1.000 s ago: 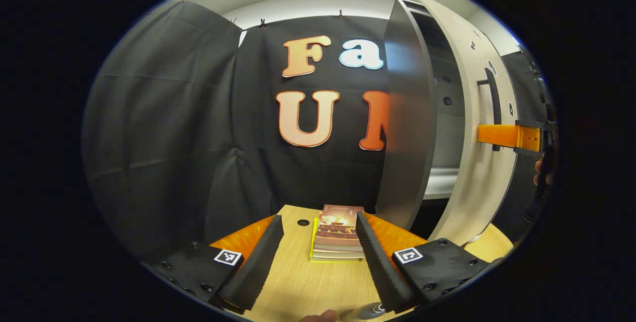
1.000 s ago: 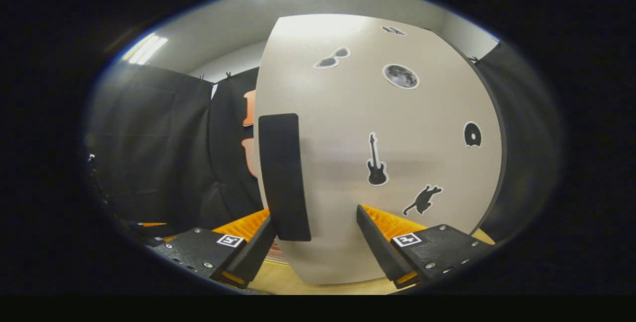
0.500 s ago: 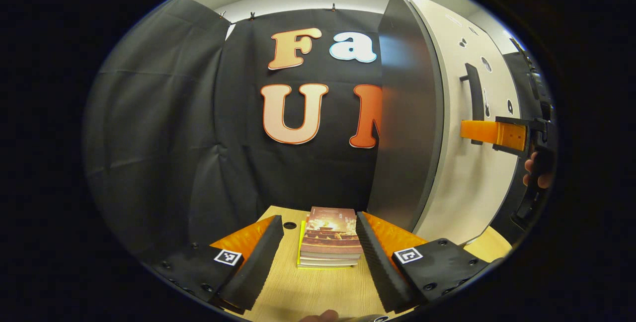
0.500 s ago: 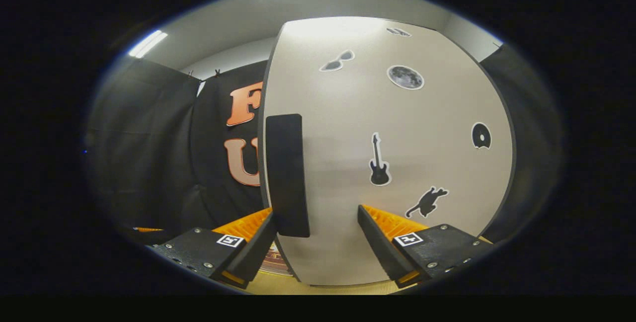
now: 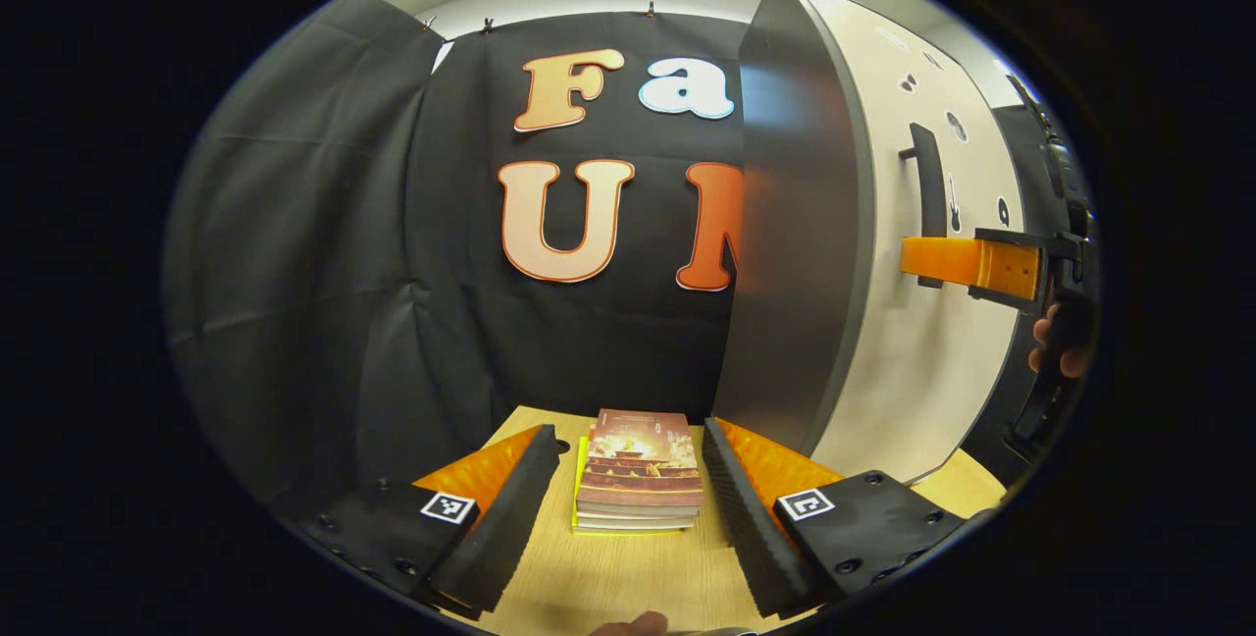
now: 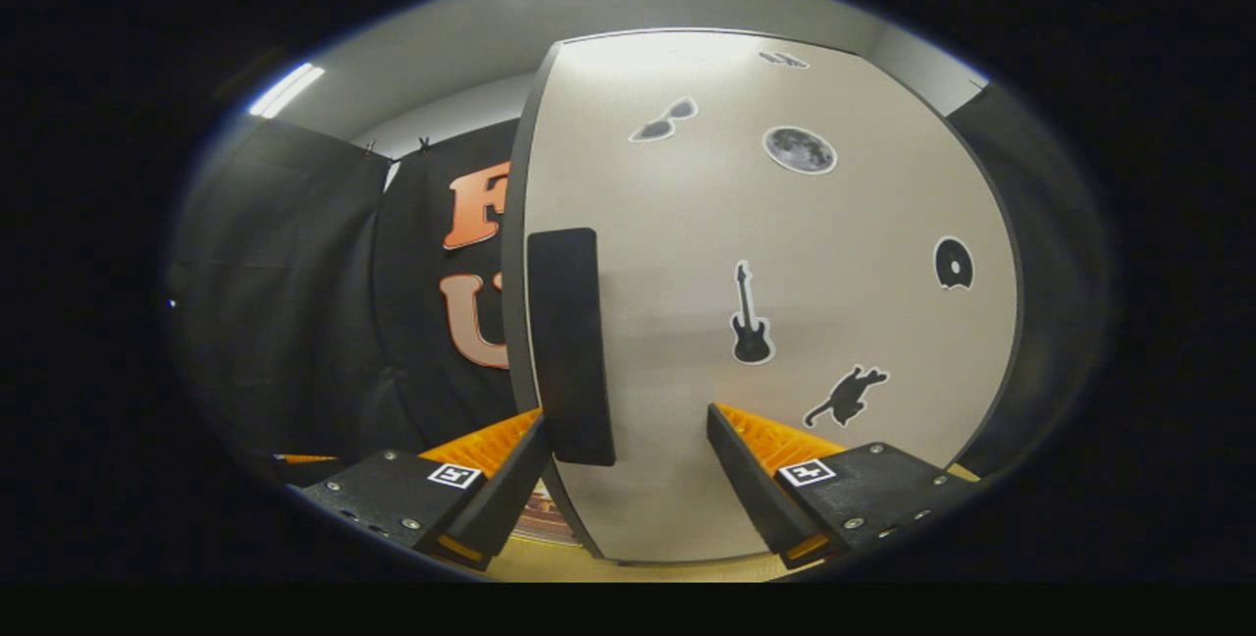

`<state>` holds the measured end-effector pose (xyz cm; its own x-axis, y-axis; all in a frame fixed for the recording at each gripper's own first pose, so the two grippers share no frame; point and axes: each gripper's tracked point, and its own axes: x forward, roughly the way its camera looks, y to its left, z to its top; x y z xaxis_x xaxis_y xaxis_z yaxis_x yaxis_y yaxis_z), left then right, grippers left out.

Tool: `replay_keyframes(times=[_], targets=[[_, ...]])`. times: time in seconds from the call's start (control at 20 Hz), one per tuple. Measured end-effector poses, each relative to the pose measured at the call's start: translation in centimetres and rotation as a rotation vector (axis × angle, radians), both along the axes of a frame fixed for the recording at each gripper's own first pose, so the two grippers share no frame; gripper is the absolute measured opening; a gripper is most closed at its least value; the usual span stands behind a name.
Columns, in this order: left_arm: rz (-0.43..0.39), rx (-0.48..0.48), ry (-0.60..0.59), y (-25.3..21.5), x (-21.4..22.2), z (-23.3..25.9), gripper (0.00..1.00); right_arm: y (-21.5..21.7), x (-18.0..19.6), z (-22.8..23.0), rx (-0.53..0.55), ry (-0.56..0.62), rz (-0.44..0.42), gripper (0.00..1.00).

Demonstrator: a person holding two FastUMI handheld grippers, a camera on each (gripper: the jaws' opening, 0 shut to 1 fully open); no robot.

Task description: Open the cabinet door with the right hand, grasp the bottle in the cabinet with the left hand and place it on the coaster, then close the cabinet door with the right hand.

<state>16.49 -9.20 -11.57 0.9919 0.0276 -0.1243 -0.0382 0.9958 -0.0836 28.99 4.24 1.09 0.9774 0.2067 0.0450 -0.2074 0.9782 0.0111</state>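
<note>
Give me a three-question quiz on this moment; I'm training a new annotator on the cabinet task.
1. True or false: the cabinet door looks shut against the cabinet.
2. What lies on the table between the left gripper fingers' line of sight? A) books B) a cup C) a plate
3. The door handle is coloured ____.

Key: 1 true; 2 A, the stack of books; 3 black.

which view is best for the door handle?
Right gripper view: the black door handle stands large and face-on on the cabinet door, just ahead of the right tool. Left gripper view shows the handle small, side-on, near the edge, partly behind the orange finger.
</note>
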Motion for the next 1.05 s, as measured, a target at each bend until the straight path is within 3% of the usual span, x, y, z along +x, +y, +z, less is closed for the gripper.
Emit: replay_keyframes(times=[0.35,0.8,1.05], targets=[[0.013,-0.012,-0.039,-0.6,-7.4,3.6,0.97,-3.1,-10.0,2.1,-0.01,-0.038,-0.039,0.95],[0.019,0.019,-0.072,0.3,-20.2,7.2,0.95,-7.5,-26.6,1.3,-0.042,-0.013,-0.127,0.95],[0.004,0.042,-0.093,0.5,-25.2,8.0,0.96,-8.6,-32.8,0.3,-0.046,0.002,-0.155,0.95]])
